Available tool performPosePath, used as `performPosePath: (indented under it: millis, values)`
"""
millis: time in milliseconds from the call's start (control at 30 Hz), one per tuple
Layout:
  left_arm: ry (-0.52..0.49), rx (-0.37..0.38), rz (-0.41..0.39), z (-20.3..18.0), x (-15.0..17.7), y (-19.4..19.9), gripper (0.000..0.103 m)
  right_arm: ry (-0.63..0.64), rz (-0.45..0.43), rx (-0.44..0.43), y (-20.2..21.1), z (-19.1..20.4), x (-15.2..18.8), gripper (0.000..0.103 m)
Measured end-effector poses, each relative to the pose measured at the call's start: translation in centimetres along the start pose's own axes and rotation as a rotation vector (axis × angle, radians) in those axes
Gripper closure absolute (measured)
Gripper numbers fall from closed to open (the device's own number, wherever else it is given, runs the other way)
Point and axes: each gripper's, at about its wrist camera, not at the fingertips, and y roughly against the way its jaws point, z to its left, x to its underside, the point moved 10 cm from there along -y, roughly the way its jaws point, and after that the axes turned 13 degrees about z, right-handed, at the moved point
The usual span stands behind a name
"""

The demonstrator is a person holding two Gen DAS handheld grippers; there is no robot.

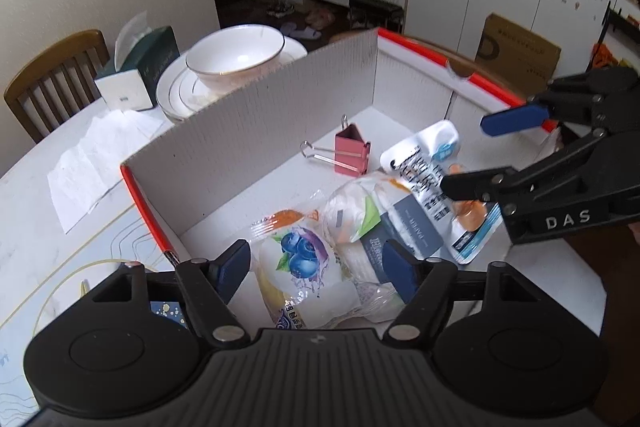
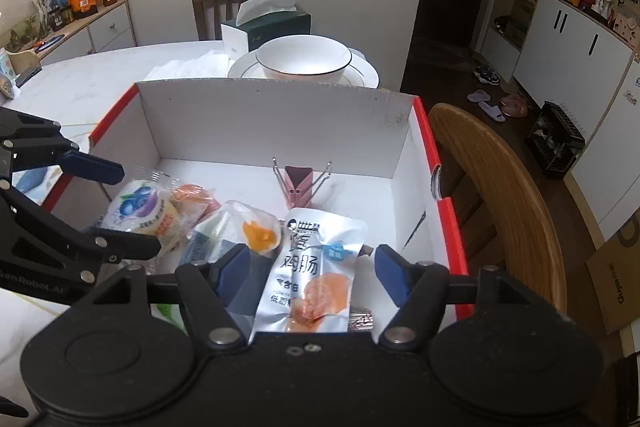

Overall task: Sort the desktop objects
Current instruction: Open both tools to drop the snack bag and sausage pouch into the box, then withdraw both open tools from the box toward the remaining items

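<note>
Left tool [image 1: 316,269] spread wide, gripping nothing, poised over blueberry snack packet [image 1: 298,267] at near-left corner of cardboard box [image 1: 256,115]. Right tool [image 2: 312,273] likewise wide apart and empty, above white sausage pouch [image 2: 316,267] lying flat on box floor. Clear wrapped packets [image 1: 360,215] overlap between blueberry packet and pouch. Pink binder clip [image 1: 352,149] stands apart toward box's far wall. Box sits on white worktop [image 1: 36,195]; bowl [image 1: 236,57] on stacked plates and tissue box [image 1: 138,71] beyond it.
</note>
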Motion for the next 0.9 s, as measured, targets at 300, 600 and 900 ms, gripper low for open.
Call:
performPosePath:
  millis: [300,600,900]
  values:
    - [0.056,0.027,-0.073,0.8,0.7,2.5,0.028,-0.013,-0.058,-0.070,2.2,1.7,-0.1,0.027]
    - [0.104,0.033,-0.145,3.3,2.4,5.2,0.015,-0.011,-0.094,-0.090,3.7,5.0,-0.6,0.026]
    - [0.159,0.031,-0.197,8.1,6.0,8.1,0.003,0.013,-0.108,-0.113,4.8,11.2,-1.7,0.025]
